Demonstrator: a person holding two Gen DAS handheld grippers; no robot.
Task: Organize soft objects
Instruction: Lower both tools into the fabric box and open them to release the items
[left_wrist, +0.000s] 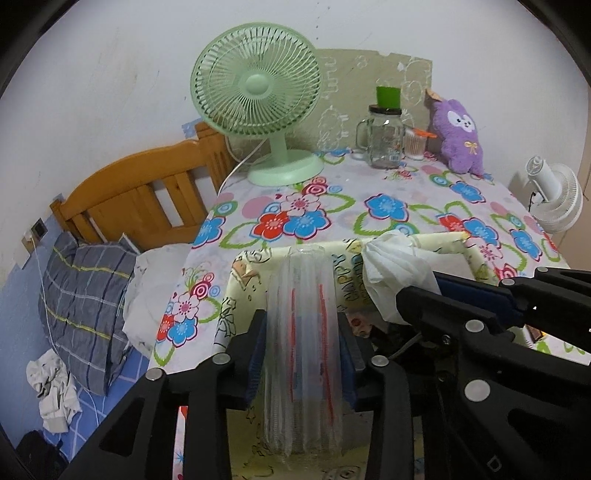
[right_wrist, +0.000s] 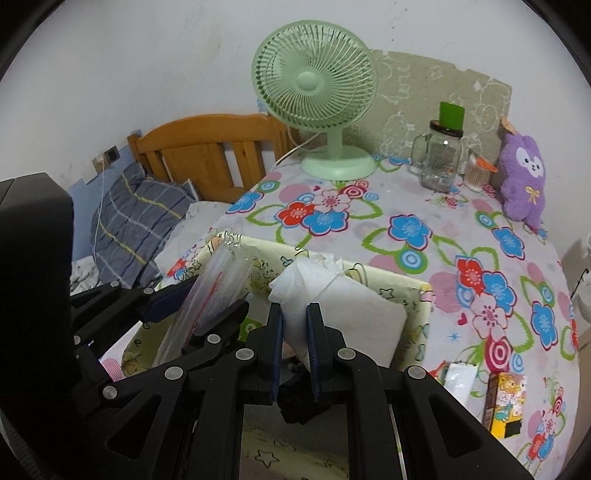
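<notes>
Bin (right_wrist: 424, 291) below both tools is what the coming move turns on: a pale printed fabric box on the flowered counter (left_wrist: 388, 192), its open mouth directly under and just ahead of the fingertips.

Left hand-held gripper (left_wrist: 303, 354) is closed narrowly on a clear plastic sleeve (left_wrist: 301, 317) with red stripes. The sleeve's long axis runs straight forward along the fingers, its far end reaching about to the bin's far rim and its near end hanging back toward the wrist.

Right hand-held gripper (right_wrist: 294, 332) pinches a crumpled white tissue wad (right_wrist: 303, 280), which bulges out past the fingertips and sits just above a white pad lying inside the bin.

Seen from the left tool, the right one crosses in close on its right, the two loads near each other but apart.

Both seem about equally placed over the bin; I'd judge either could lower and let go, the tissue having the shorter drop.
</notes>
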